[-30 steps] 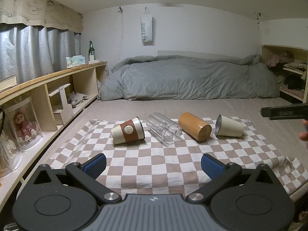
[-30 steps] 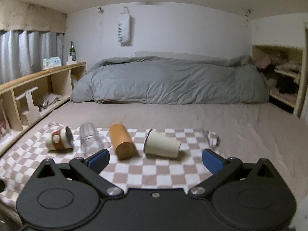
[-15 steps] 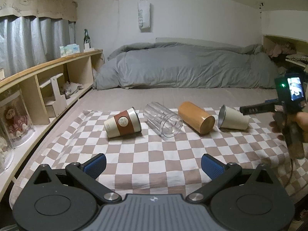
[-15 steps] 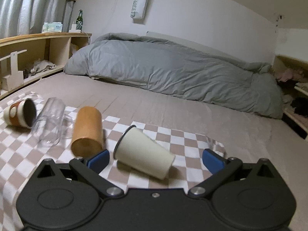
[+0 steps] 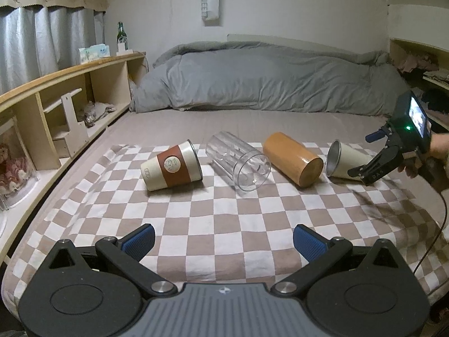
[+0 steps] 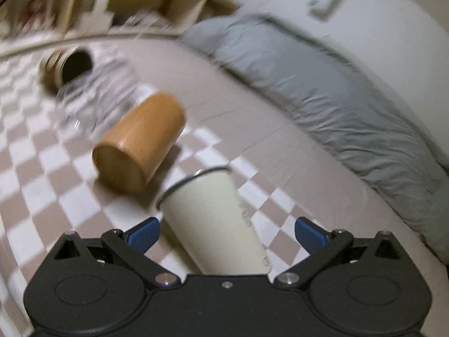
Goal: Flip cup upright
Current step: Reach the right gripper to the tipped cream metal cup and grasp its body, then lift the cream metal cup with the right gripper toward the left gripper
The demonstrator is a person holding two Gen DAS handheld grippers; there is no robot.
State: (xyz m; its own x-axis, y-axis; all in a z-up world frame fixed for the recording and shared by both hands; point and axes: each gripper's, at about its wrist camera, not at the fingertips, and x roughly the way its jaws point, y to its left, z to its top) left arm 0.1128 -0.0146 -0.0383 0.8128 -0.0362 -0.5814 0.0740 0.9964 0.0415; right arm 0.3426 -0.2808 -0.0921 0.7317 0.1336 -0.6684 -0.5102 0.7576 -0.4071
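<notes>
Cup, cream metal tumbler [image 6: 216, 219], lies sideways beside the wooden cylinder [image 6: 137, 148]; my right tongs [image 6: 226, 231] straddle it open, left tongs [image 5: 223, 243] open, idle.

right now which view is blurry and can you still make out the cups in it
Right wrist view: heavy motion blur, worst on the clear cup and shelf; the cream cup between the open right hand-held gripper fingers and the wooden cup stay recognisable. Left wrist view: sharp, dim indoor light, fisheye bending at the edges, soft shadows under the cups.
</notes>
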